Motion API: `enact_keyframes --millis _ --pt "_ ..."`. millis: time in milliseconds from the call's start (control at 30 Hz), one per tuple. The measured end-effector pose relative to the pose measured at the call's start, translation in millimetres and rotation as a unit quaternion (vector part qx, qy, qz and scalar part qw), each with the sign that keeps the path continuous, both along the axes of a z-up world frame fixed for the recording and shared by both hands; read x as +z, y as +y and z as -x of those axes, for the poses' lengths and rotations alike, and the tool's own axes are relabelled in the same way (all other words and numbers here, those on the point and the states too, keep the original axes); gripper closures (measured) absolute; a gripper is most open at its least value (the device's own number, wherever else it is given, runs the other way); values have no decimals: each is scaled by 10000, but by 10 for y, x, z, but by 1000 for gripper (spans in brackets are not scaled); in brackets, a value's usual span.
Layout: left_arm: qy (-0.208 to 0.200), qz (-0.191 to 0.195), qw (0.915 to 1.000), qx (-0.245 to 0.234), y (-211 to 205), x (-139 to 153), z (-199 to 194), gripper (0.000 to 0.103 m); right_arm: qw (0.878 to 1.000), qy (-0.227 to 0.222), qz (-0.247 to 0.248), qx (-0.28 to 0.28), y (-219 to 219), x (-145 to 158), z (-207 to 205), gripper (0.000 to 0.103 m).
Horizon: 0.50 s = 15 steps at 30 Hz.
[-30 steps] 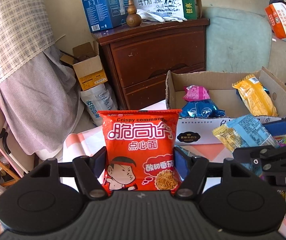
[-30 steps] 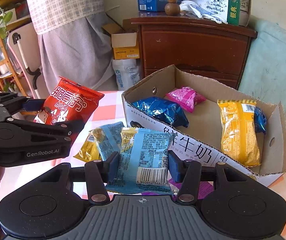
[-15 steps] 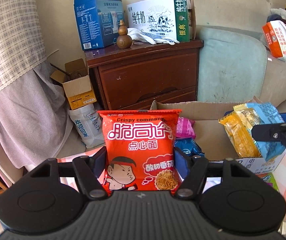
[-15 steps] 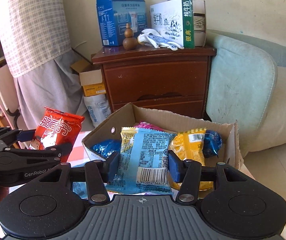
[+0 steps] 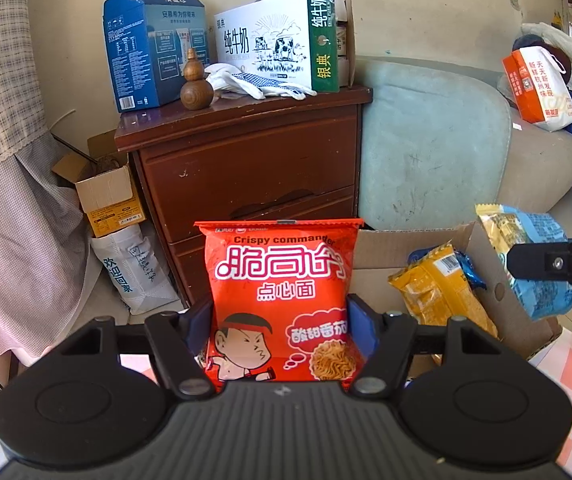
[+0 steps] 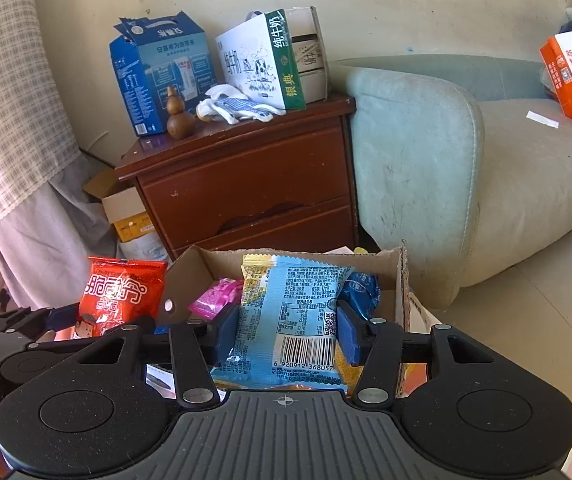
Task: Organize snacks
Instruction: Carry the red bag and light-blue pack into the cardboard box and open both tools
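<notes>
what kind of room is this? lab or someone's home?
Most likely a lived-in home, probably a living room: a worn sofa, a wooden nightstand stacked with milk cartons, and a checked curtain. No lab fixtures show.

The red snack bag [image 5: 279, 300] reads "Crispy commander" above large white "脆司令", then "点心面" and "酸甜番茄". The blue snack bag [image 6: 290, 320] carries a barcode numbered "6 920912 368057". On the dresser, the white milk carton [image 5: 277, 42] says "纯牛奶" and, on its green side, "银典". The white sack [image 5: 133, 268] on the floor reads "欢迎回家".
</notes>
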<state>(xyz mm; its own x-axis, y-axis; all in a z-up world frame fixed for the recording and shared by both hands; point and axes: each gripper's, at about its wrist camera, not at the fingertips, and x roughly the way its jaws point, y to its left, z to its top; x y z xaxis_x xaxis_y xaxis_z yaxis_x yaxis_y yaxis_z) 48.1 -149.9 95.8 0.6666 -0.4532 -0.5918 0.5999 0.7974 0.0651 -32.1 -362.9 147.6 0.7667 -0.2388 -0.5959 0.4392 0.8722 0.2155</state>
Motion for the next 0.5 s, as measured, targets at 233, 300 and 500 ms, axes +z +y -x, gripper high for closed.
enact_keyframes --millis 233,300,500 --pt "210 126 9997 -73 -239 -119 -119 35 9993 85 -226 -288 -149 -132 -96 53" --pt "305 154 9994 -32 -284 -170 -148 35 9988 88 -296 -372 -193 -175 -133 51" --pt "331 252 9991 55 -269 -136 -149 15 9960 128 -695 -549 -309 -267 -143 38"
